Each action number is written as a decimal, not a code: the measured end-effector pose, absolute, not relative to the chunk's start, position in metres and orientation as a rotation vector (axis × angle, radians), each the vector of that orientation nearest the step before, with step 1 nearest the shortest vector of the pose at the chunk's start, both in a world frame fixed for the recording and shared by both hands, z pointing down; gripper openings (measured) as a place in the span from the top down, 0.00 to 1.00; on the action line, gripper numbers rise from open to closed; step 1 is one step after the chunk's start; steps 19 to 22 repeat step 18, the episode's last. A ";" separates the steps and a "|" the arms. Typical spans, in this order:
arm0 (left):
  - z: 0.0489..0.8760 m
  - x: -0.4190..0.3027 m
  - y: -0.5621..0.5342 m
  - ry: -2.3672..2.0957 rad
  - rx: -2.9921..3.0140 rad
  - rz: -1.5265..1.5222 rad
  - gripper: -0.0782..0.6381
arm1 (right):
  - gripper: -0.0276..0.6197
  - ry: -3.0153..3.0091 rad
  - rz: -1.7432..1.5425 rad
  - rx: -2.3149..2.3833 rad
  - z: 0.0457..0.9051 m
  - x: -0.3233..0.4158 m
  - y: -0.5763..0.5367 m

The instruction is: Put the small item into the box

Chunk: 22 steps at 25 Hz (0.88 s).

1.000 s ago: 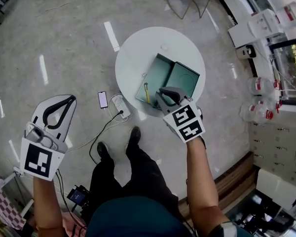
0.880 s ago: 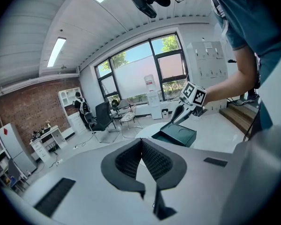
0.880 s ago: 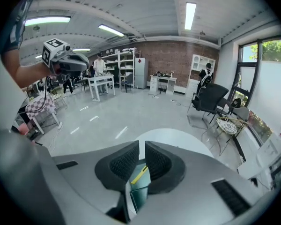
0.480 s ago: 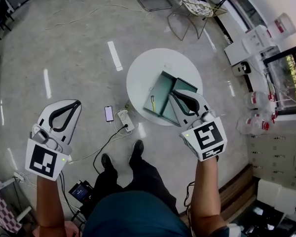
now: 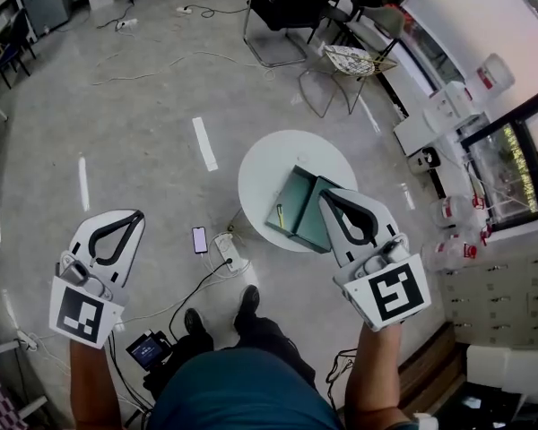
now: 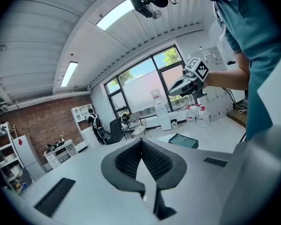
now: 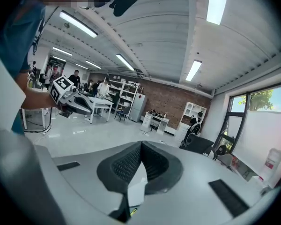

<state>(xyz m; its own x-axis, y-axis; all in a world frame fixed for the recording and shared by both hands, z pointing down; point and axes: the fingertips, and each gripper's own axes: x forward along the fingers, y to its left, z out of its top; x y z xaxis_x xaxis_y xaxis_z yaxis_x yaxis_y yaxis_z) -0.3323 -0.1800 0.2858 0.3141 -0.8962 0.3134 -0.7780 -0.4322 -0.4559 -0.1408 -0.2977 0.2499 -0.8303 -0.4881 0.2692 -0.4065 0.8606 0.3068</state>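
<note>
In the head view a teal box (image 5: 307, 211) lies open on a round white table (image 5: 262, 167). A small yellow item (image 5: 278, 214) lies in the box's left half. My right gripper (image 5: 328, 196) is held high near the box's right side, its jaws shut and holding nothing. At the lower left my left gripper (image 5: 135, 214) hangs over the floor, far from the table, shut and empty. The left gripper view shows the box (image 6: 183, 140) and my right gripper (image 6: 183, 84) in the air above it. In the right gripper view the left gripper (image 7: 71, 102) shows at the left.
On the floor by the table lie a phone (image 5: 200, 238) and a power strip (image 5: 226, 251) with cables. Chairs (image 5: 345, 65) stand beyond the table. Water bottles (image 5: 448, 215) and white cabinets (image 5: 511, 294) line the right side. My feet (image 5: 244, 305) are below the table.
The view has pulled back and up from the table. My right gripper has moved away from over the box toward me, and both grippers are held higher. The box stays open.
</note>
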 end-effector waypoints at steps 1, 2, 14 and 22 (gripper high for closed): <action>0.280 -0.334 -0.170 1.530 -2.353 -0.774 0.87 | 0.90 -2.699 -0.355 0.671 0.240 -0.143 -0.287; 0.274 -0.336 -0.161 1.531 -2.349 -0.763 0.87 | 0.90 -2.702 -0.371 0.673 0.231 -0.145 -0.277; 0.232 -0.347 -0.081 1.498 -2.349 -0.645 0.87 | 0.90 -2.681 -0.481 0.725 0.173 -0.152 -0.190; 0.225 -0.349 -0.053 1.498 -2.368 -0.606 0.87 | 0.90 -2.674 -0.488 0.728 0.167 -0.153 -0.161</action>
